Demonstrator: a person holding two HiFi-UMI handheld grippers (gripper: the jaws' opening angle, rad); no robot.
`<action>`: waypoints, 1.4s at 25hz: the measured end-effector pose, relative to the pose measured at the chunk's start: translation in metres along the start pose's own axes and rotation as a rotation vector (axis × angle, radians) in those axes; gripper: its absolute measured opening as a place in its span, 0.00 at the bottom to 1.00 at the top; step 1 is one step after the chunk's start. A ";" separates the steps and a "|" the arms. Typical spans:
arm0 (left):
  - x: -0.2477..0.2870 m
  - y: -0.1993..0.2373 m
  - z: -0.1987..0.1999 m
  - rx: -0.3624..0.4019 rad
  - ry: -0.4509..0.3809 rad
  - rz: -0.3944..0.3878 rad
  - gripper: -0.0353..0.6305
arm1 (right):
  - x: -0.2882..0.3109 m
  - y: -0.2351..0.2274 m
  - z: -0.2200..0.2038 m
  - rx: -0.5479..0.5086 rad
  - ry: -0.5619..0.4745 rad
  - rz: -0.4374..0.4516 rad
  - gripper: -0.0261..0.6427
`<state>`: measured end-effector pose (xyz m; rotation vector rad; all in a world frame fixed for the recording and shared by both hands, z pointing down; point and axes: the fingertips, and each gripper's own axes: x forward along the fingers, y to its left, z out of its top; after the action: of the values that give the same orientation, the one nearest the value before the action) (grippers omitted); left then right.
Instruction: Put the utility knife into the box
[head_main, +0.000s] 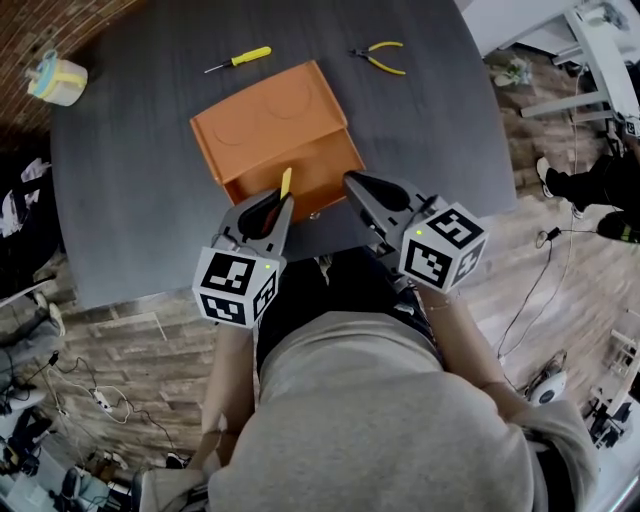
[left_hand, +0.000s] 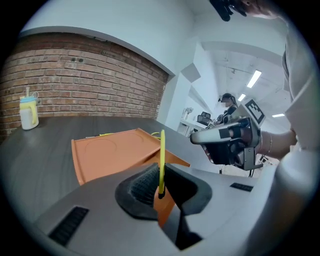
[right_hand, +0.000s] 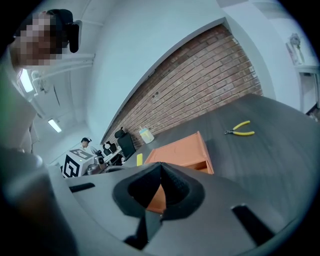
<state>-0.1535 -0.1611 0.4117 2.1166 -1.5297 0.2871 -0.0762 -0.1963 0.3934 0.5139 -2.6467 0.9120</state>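
An orange box (head_main: 268, 118) sits open on the dark table (head_main: 130, 190), with its cavity facing me. My left gripper (head_main: 282, 203) is shut on a thin yellow utility knife (head_main: 286, 182), which stands upright over the box's near left part. In the left gripper view the utility knife (left_hand: 161, 157) rises from between the jaws of the left gripper (left_hand: 160, 189), in front of the box (left_hand: 112, 152). My right gripper (head_main: 351, 181) hovers at the box's near right edge. In its own view the right gripper (right_hand: 160, 174) is shut on nothing, above the box (right_hand: 182, 150).
A yellow-handled screwdriver (head_main: 240, 58) and yellow pliers (head_main: 381, 56) lie on the table behind the box. A pale cup with a straw (head_main: 56, 79) stands at the far left corner. The table's near edge runs just under the grippers.
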 end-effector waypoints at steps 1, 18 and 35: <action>0.002 0.001 -0.001 0.018 0.017 0.001 0.11 | 0.002 0.000 0.000 0.001 0.001 0.000 0.05; 0.049 0.009 -0.028 0.424 0.358 -0.036 0.11 | -0.006 -0.021 -0.014 0.086 -0.030 -0.056 0.05; 0.081 0.017 -0.067 0.554 0.559 -0.055 0.11 | -0.010 -0.029 -0.027 0.151 -0.032 -0.099 0.05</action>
<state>-0.1331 -0.1976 0.5098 2.1868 -1.1326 1.2845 -0.0509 -0.1987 0.4253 0.6946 -2.5672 1.0860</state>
